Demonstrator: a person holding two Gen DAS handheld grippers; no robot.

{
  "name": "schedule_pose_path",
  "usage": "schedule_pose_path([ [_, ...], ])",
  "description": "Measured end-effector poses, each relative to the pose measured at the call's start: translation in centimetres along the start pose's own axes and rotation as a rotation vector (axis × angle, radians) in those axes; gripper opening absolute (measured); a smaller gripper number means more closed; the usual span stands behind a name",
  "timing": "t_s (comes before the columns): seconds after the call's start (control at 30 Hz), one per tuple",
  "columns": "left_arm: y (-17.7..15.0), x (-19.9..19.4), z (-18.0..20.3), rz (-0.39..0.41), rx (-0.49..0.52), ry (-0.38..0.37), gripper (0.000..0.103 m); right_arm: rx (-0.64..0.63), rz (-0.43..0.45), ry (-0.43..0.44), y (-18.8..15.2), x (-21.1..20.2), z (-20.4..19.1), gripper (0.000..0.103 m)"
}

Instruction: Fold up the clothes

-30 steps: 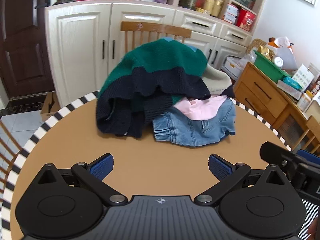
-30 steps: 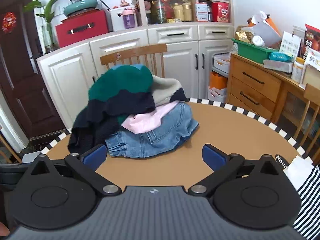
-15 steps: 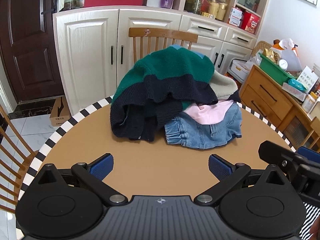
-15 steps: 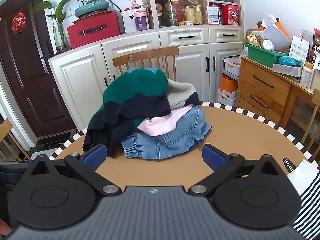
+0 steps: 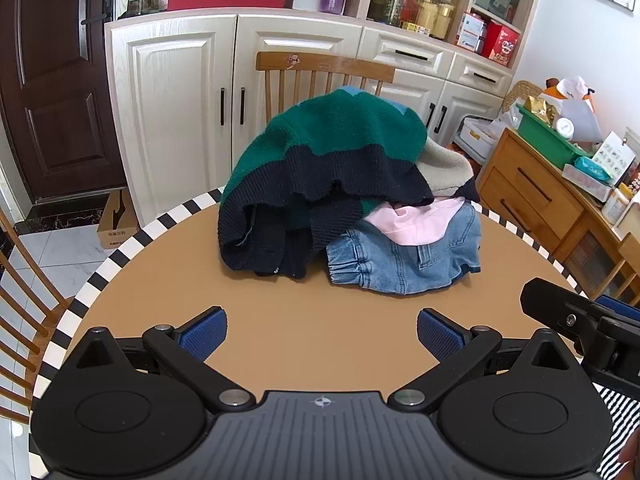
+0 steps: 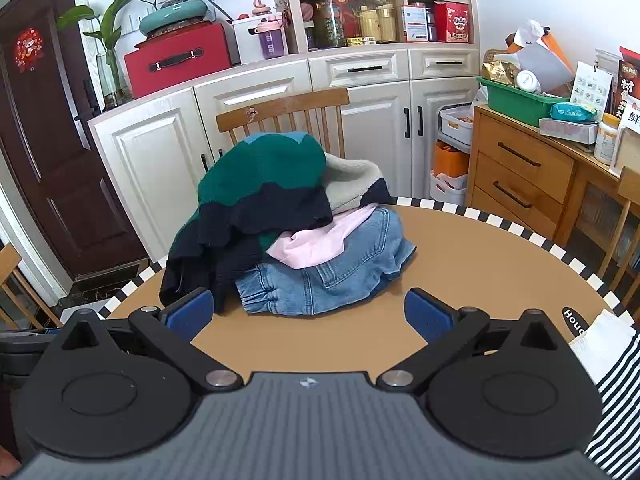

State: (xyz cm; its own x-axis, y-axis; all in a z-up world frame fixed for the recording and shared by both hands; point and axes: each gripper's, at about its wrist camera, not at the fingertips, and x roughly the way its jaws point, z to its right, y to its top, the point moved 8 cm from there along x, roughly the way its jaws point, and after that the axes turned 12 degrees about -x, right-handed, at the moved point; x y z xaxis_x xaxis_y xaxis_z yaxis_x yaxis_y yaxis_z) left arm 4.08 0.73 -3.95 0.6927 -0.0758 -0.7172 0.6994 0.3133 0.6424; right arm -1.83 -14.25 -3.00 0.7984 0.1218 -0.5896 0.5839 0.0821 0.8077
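I have both grippers held low over the near part of the round tan table with the black-and-white striped rim (image 5: 132,240), and I take that table as my landmark. My left gripper (image 5: 322,330) has its blue-padded fingers (image 5: 202,334) spread wide apart with nothing between them, only bare tabletop showing in the gap. My right gripper (image 6: 308,314) stands the same way, its fingers (image 6: 426,314) wide apart and empty; its left pad sits in front of the dark hem of the heap as I see it, though I cannot tell whether it touches.

The clothes lie in one heap on the far half of the table, towards the wooden spindle-back chair (image 5: 324,66) that stands behind the table's far edge. On top is a green and navy knitted sweater (image 5: 332,148), draped over the rest and spilling down to the tabletop on the heap's left side. Under its right side is a beige fleecy garment (image 5: 446,168). Below that a pale pink garment (image 5: 412,218) pokes out, resting on a pair of light blue denim jeans (image 5: 400,258) that lie flat on the table, elastic cuff towards me.

At the table's near right edge a black-and-white striped sleeve (image 6: 616,400) shows beside my right gripper. Behind the chair, beyond the table, runs a row of white panelled cabinets (image 5: 180,92).
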Motion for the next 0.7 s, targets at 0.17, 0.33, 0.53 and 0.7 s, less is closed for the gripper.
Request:
schedule_pose_path([
  [0.17,-0.14,-0.01,-0.07,-0.004,-0.005,0.000,0.102,-0.004,-0.001,0.003,0.13,0.19,-0.09,0.102],
  [0.33,-0.14,-0.07,0.01,-0.004,-0.008,0.000,0.102,-0.007,-0.003,0.007,0.17,0.30,-0.16,0.102],
  [0.53,-0.15,0.04,0.08,-0.007,-0.012,-0.001,0.102,-0.010,-0.007,0.010,0.18,0.34,-0.04,0.102],
  [0.7,-0.16,0.14,0.20,-0.013,-0.016,0.000,0.102,-0.001,-0.011,0.013,-0.03,0.37,0.11,0.102],
])
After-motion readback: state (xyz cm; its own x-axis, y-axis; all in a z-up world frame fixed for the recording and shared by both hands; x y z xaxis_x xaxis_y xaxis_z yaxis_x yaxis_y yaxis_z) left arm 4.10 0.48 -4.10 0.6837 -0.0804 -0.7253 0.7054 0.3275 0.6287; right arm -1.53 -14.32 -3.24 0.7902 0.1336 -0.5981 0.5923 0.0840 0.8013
